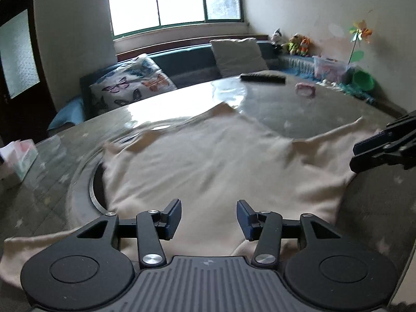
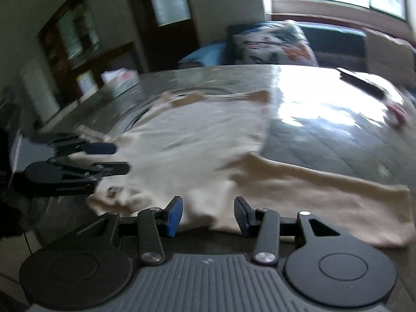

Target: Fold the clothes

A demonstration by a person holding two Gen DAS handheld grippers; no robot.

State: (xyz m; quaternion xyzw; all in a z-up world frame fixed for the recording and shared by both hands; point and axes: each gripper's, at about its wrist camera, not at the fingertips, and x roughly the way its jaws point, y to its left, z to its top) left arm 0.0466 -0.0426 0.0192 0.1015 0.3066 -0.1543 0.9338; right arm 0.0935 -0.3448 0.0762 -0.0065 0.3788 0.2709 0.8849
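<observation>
A cream garment (image 1: 208, 156) lies spread flat on the round glass-topped table (image 1: 299, 111), one sleeve trailing to the right (image 2: 338, 195). My left gripper (image 1: 209, 219) hovers over the near edge of the cloth, its blue pads apart with nothing pinched between them. It also shows from the side in the right wrist view (image 2: 121, 158). My right gripper (image 2: 208, 217) stands open over the garment's near edge, the cloth lying below the gap. At the right edge of the left wrist view, the right gripper (image 1: 355, 156) sits by the garment's side.
A tissue box (image 1: 20, 158) stands at the table's left. A dark remote (image 1: 262, 78) and a small pink thing (image 1: 305, 89) lie at the far side. A sofa with a butterfly cushion (image 1: 132, 83) runs behind the table. A turntable ring (image 1: 95, 187) shows beside the cloth.
</observation>
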